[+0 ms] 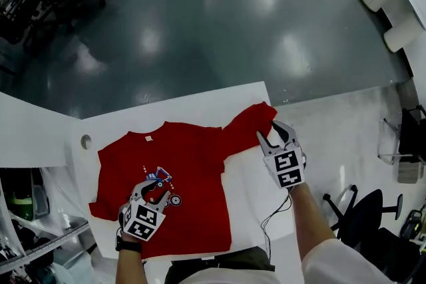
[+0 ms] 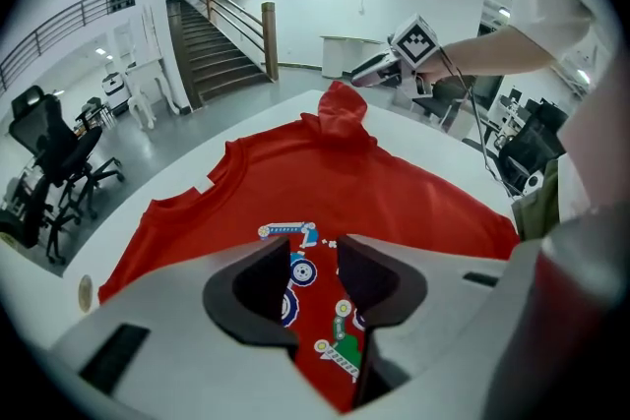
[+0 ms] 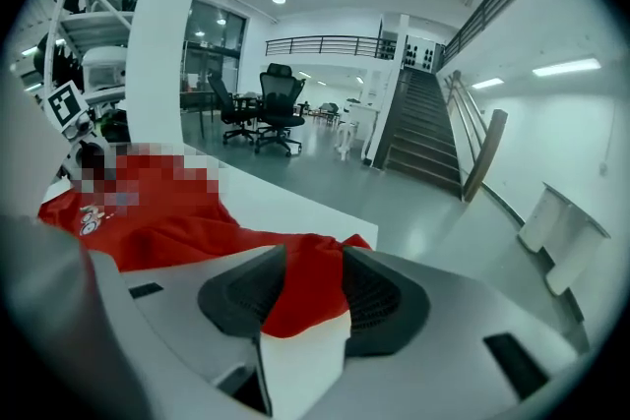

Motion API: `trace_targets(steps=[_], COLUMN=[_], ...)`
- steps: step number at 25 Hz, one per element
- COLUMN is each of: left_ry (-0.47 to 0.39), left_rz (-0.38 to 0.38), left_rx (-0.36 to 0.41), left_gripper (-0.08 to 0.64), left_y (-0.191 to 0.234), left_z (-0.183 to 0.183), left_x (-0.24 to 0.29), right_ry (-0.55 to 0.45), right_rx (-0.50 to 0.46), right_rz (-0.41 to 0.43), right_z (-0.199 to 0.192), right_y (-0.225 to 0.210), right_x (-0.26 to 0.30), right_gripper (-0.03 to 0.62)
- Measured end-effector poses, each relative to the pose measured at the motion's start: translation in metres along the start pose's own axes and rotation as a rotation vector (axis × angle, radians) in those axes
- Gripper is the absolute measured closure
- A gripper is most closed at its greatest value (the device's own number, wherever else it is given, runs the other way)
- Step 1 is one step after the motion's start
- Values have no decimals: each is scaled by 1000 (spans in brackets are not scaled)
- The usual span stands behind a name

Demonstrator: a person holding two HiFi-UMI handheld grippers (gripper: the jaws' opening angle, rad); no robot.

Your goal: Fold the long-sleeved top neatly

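— Where do we have the top [image 1: 190,166]?

— It is red and spread front-up on the white table [image 1: 200,105]. The collar [image 1: 147,137] is towards the far edge and the hem is nearest us. The body lies mostly flat.

— And our right gripper [image 1: 267,129]?

— It is at the right-hand sleeve [image 1: 249,122]. In the right gripper view the red cloth bunches between the two pads and fills the gap from one to the other. We read that as the gripper pinching the sleeve. In the left gripper view the sleeve stands up in a peak off the table, just under the right gripper's tips.

— Does the sleeve lie straight?

— No. It runs from the shoulder towards the table's far right corner and is crumpled near its end.

— What about our left gripper [image 1: 154,188]?

— It is over the lower front of the top, pointing steeply down at the coloured print [image 1: 160,176]. Its jaws stand apart. Through the gap we see the print lying flat, with no fold caught. We cannot tell whether the tips touch the cloth.

— Anything else?

— A glossy grey floor [image 1: 200,16] lies beyond the table.
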State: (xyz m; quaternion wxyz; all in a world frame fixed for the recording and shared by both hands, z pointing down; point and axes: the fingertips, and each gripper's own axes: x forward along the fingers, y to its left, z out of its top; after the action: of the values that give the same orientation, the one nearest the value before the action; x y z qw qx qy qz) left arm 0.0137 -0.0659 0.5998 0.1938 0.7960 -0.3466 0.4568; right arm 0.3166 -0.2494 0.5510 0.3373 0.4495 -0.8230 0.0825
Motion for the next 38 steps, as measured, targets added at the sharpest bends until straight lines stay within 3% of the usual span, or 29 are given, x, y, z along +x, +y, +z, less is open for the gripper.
trace_targets(steps=[13,21,24,26,30,38], left_ry=[54,93,99,100,104,73], left_rz=[-12,-18,-19,-20,-20,-13], left_rx=[-15,-25,-31,-31,-33,-37], left_gripper=[403,404,403,405,404,405], left_y=[1,5,6,5,7,8], left_z=[-5,-14,-14,-13,-15,-22], left_x=[15,20,22,23,24,22], right_ry=[8,-40,16,59,80,49], right_rx=[79,174,164,165,164,137], right_rz=[-42,23,31,53,76,14], right_z=[-4,9,-2,-13,-19,-18], right_y=[-52,-67,-70,-69,-65,-70], right_x=[34,46,57,66,70,50], right_gripper=[417,417,417,438,561,571])
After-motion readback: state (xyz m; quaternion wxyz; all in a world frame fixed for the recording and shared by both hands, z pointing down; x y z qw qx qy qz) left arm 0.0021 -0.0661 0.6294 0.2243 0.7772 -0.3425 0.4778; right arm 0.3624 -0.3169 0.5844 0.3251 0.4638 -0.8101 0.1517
